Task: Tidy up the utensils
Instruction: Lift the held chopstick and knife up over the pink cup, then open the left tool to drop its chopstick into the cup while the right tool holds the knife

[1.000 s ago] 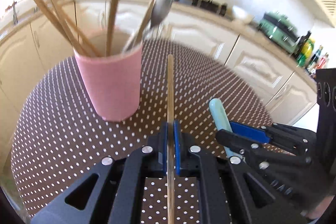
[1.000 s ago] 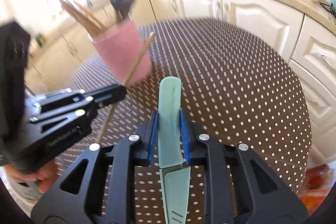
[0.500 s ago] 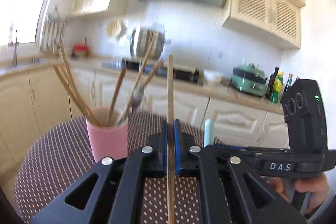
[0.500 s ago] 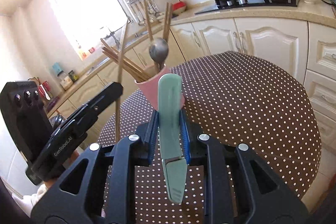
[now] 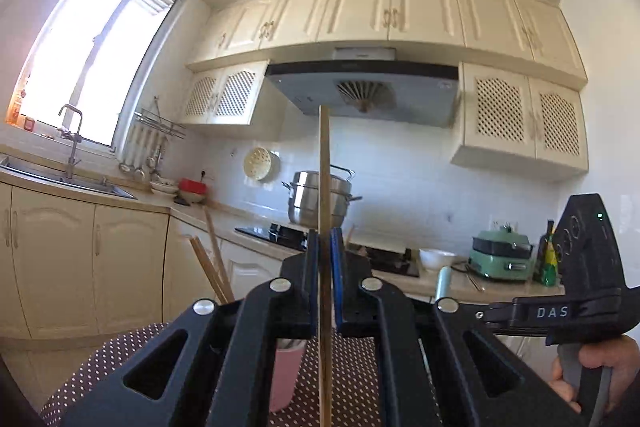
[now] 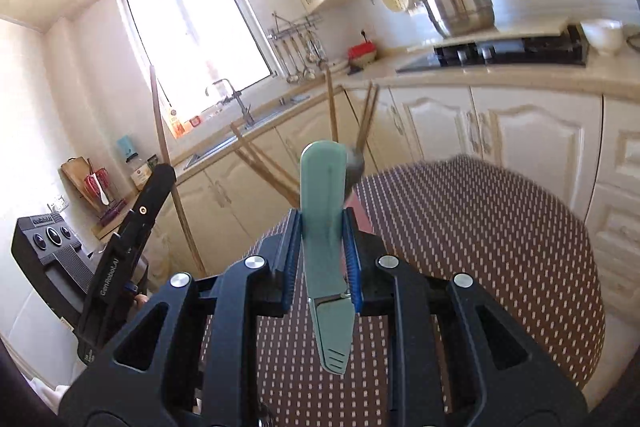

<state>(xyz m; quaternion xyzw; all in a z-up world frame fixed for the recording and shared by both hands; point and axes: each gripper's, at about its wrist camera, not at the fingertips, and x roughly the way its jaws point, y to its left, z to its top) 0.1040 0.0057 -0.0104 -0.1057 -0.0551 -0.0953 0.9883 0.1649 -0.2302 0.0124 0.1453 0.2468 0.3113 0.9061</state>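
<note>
My left gripper (image 5: 325, 247) is shut on a single wooden chopstick (image 5: 324, 179) that stands upright, its tip in front of the range hood. The pink utensil cup (image 5: 285, 375) sits low behind the left gripper's body, with several chopsticks (image 5: 212, 267) sticking out. My right gripper (image 6: 322, 227) is shut on the handle of a pale green knife (image 6: 323, 195), whose blade points back toward the camera. The cup (image 6: 360, 211) is mostly hidden behind the knife; chopsticks (image 6: 264, 163) and a metal spoon (image 6: 354, 167) rise from it. The left gripper (image 6: 160, 179) with its chopstick (image 6: 168, 155) shows at left.
A round table with a brown polka-dot cloth (image 6: 480, 227) carries the cup. Cream cabinets (image 6: 520, 131), a sink (image 5: 60, 183), a stove (image 6: 500, 51) with a steel pot (image 5: 316, 203) and a green appliance (image 5: 502, 255) line the counter behind. A hand (image 5: 600, 359) grips the right tool.
Both grippers have risen and tilted upward from the table, each keeping its utensil. The cup has dropped low in both views and the upper kitchen has come into sight.
</note>
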